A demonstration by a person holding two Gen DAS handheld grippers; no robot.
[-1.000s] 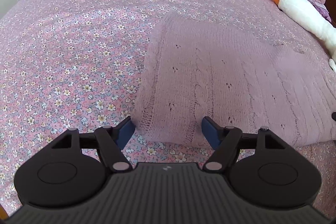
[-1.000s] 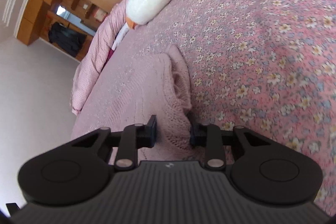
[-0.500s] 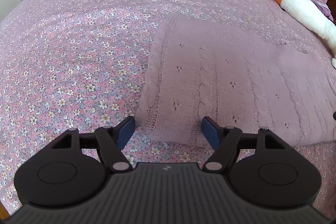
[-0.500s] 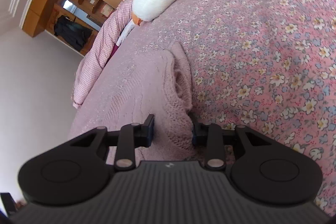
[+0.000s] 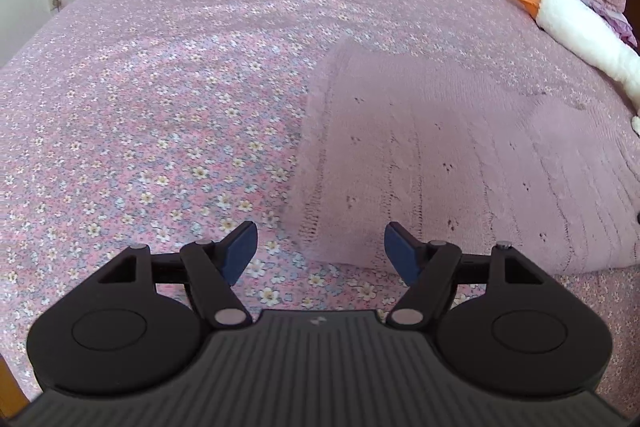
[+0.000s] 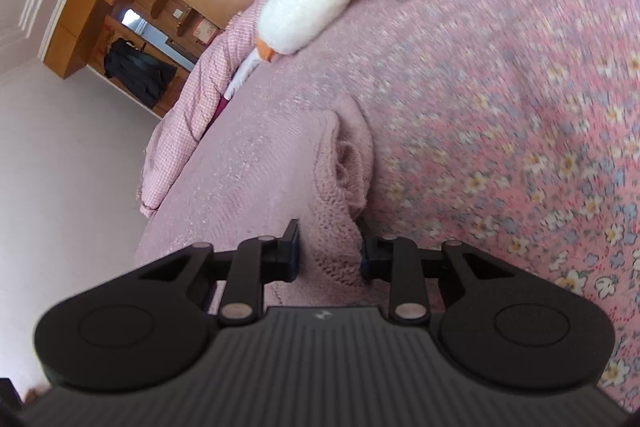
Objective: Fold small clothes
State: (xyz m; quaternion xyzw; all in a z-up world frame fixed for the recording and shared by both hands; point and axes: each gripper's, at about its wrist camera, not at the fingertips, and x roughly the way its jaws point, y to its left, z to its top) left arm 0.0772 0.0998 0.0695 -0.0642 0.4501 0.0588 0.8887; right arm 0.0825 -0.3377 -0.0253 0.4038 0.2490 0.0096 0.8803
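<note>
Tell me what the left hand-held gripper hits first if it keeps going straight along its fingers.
Probably the near corner of the pink sweater, which lies flat on the floral bedspread. The left hand-held gripper is open and that corner sits just ahead between its fingers; how high it hovers is unclear.

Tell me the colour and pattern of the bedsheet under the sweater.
Pink bedsheet with small white and blue flowers; clearest in the left wrist view, beside the plain pink knit sweater.

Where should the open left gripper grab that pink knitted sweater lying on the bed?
Probably the near left corner of the pink knitted sweater, approached low from the front edge by the left gripper: that hem lies flat and free on the floral bedspread, directly ahead.
</note>
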